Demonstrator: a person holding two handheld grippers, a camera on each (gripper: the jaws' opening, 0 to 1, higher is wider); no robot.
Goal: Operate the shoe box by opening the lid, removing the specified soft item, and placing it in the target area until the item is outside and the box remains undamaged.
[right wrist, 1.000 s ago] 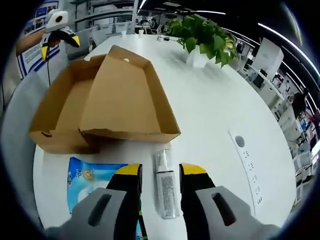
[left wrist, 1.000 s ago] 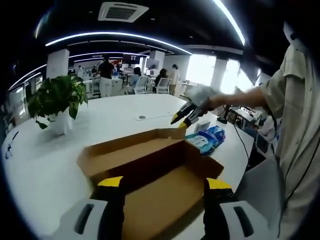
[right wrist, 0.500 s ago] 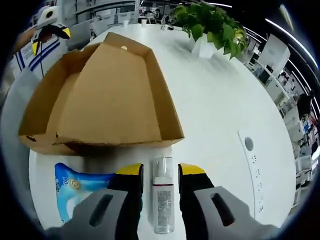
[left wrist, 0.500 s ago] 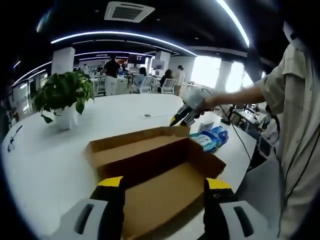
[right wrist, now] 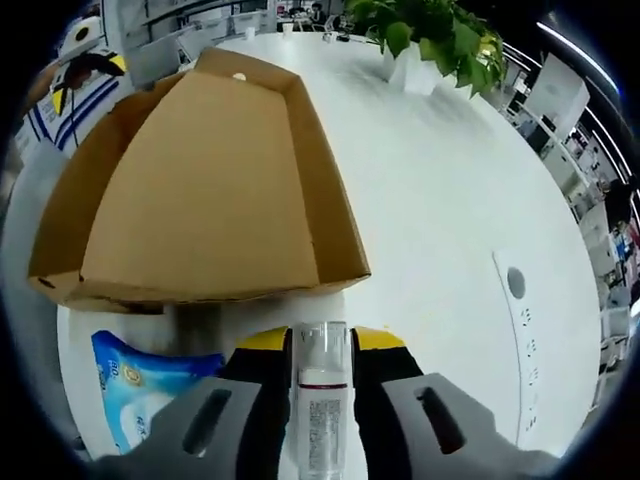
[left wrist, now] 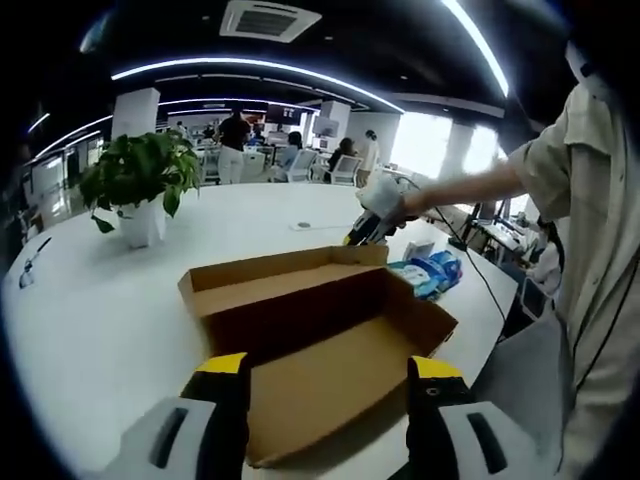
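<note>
An open-plan office surrounds the round white surface (right wrist: 440, 200). The shoe box (right wrist: 200, 190) lies open and looks empty. Just beside its near wall lie the blue soft pack (right wrist: 135, 385) and a small bottle (right wrist: 320, 400), which sits between the right claw (right wrist: 320, 345) jaws; whether they pinch it, I cannot tell. The pack likely feels light, squashy and slippery; grip its middle. The left claw (left wrist: 325, 365) hangs released over the box.

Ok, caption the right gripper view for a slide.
Right gripper straddles a spray bottle beside a blue pack, open cardboard box ahead.
</note>
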